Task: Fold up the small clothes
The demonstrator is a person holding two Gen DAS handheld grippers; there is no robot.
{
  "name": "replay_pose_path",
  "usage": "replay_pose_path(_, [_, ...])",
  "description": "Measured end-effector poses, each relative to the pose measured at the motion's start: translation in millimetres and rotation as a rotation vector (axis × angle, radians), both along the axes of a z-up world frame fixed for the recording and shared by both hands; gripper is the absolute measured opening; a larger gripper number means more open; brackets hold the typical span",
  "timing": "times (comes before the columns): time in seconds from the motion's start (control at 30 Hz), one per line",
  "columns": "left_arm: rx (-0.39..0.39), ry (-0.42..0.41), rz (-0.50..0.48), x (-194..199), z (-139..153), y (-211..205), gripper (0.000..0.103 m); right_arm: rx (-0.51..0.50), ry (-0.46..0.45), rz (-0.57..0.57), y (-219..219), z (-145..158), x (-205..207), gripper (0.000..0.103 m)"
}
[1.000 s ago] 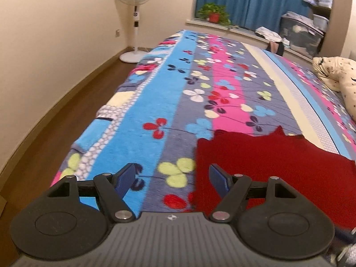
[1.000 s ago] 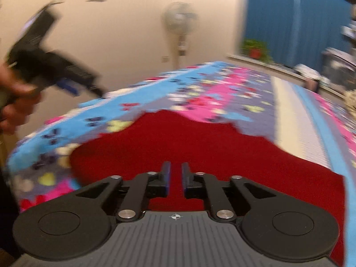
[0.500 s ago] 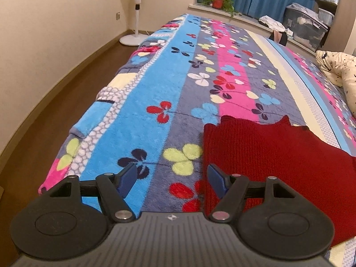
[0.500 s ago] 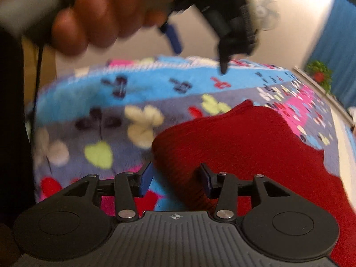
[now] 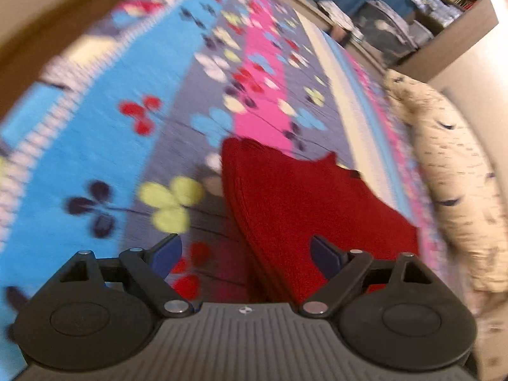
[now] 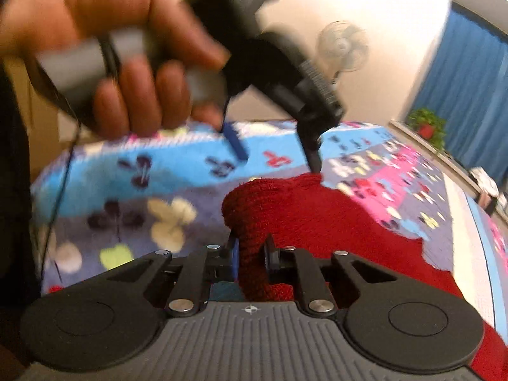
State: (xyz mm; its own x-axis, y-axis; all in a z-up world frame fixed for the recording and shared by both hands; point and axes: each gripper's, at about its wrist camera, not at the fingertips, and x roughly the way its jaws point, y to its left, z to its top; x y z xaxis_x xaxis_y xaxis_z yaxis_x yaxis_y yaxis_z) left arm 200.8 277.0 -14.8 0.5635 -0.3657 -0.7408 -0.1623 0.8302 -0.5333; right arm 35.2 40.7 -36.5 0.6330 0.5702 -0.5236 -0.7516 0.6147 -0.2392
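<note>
Red knit garment [image 6: 317, 222] was pinched in closing right gripper [image 6: 250, 255] jaws; left gripper [image 5: 244, 250] opening, prob needed matching edge w/ even tension.

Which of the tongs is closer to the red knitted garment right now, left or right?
Right. The right tongs are closing on a bunched edge of the red knitted garment; the left tongs are opening, hovering over its edge.

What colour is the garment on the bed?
Dark red knit garment, plain, no pattern; clearest in the left wrist view.
</note>
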Motion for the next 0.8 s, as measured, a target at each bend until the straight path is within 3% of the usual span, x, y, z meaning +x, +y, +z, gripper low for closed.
replay_pose_path(0.2, [-0.175, 0.067, -0.055, 38, -35, -2, 0.091, 0.033, 0.013, -0.033, -14, 14, -3, 0.014])
replay_pose_path(0.4, [-0.176, 0.101, -0.089, 60, -56, -23, 0.091, 0.036, 0.027, -0.035, -17, 16, -8, 0.014])
replay_pose_path(0.5, [-0.137, 0.113, -0.123, 68, -65, -36, 0.076, 0.02, 0.01, -0.022, -14, 14, -14, 0.014])
replay_pose_path(0.57, [-0.128, 0.103, -0.147, 67, -66, -39, 0.048, 0.007, 0.013, -0.012, -10, 13, -17, 0.014])
replay_pose_path(0.63, [-0.129, 0.066, -0.151, 62, -59, -35, 0.034, 0.004, 0.016, -0.01, -8, 14, -18, 0.014])
replay_pose_path(0.67, [-0.136, 0.046, -0.149, 59, -54, -31, 0.03, 0.014, 0.021, -0.012, -7, 17, -18, 0.013])
replay_pose_path(0.8, [-0.134, -0.082, -0.095, 28, -11, -6, 0.027, 0.1, 0.012, 0.014, 7, 46, -27, 0.013])
